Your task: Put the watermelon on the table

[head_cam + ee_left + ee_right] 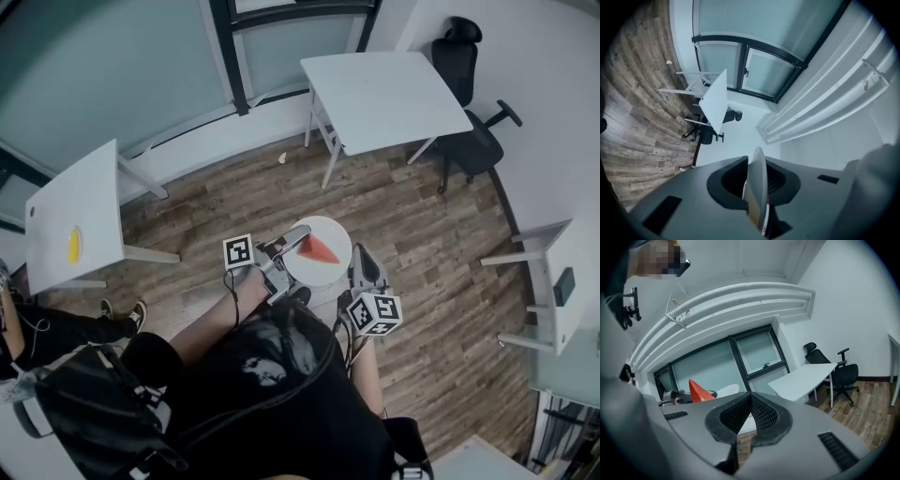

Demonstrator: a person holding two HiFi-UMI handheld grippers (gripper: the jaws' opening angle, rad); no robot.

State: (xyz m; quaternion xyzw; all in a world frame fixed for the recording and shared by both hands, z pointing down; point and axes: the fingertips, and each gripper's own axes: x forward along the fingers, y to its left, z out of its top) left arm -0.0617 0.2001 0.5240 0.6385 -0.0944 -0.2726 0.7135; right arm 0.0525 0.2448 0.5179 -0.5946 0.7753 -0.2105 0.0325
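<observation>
A red watermelon slice [319, 249] lies on a round white plate [325, 273] held in the air over the wooden floor. My left gripper [298, 234] is shut on the plate's left rim. In the left gripper view the plate [757, 180] stands edge-on between the pads. My right gripper [362, 264] hangs just right of the plate, shut, with nothing between its jaws. In the right gripper view the watermelon [698, 391] and the plate [727, 390] show to the left, beyond my right gripper [750, 401]. A white table [384, 98] stands ahead, by the window.
A black office chair [469, 103] stands right of that table. Another white table [80, 211] at the left carries a yellow thing [72, 246]. A white stand [553, 281] is at the right. A person's legs and shoes [122, 314] are at the lower left.
</observation>
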